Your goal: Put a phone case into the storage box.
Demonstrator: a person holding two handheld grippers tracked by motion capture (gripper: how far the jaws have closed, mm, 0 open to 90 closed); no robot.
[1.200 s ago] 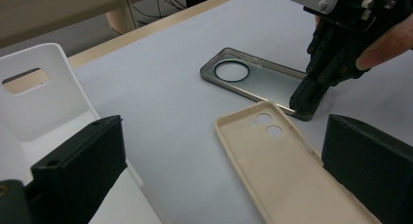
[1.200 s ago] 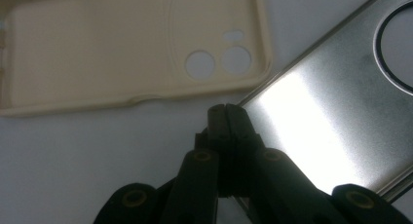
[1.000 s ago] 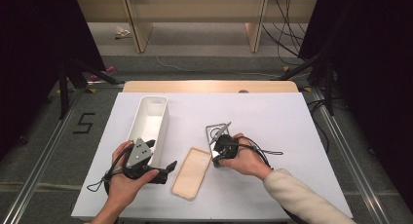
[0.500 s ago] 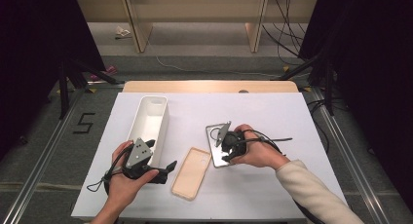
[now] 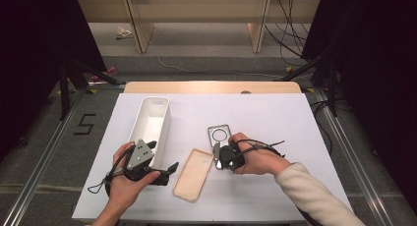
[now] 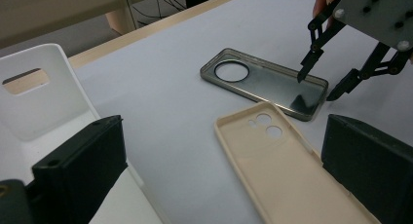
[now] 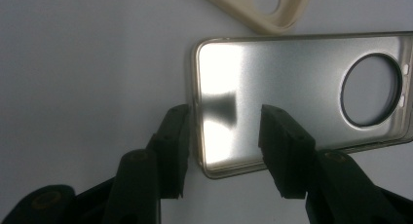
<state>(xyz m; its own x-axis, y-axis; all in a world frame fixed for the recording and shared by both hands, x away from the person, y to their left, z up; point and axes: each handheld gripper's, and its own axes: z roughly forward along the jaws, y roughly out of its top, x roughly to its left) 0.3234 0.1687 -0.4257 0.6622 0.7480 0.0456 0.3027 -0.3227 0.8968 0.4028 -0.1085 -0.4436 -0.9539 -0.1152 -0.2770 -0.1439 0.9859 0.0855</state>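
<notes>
Right tongs [image 7: 225,151] have just been opening and are now standing half apart, straddling the near end edge of the grey clear phone case [image 7: 302,100] without clamping it; the case is lying flat on the white counter [image 5: 275,113]. Left tongs [image 6: 219,185] are gaping wide and empty, hovering beside the beige phone case [image 5: 193,174] and white bin [image 5: 150,123].

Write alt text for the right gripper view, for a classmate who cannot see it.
The right gripper has its two black jaws open astride the short end of a grey phone case with a round camera hole, lying on the white table. A corner of a beige phone case lies beyond it.
</notes>
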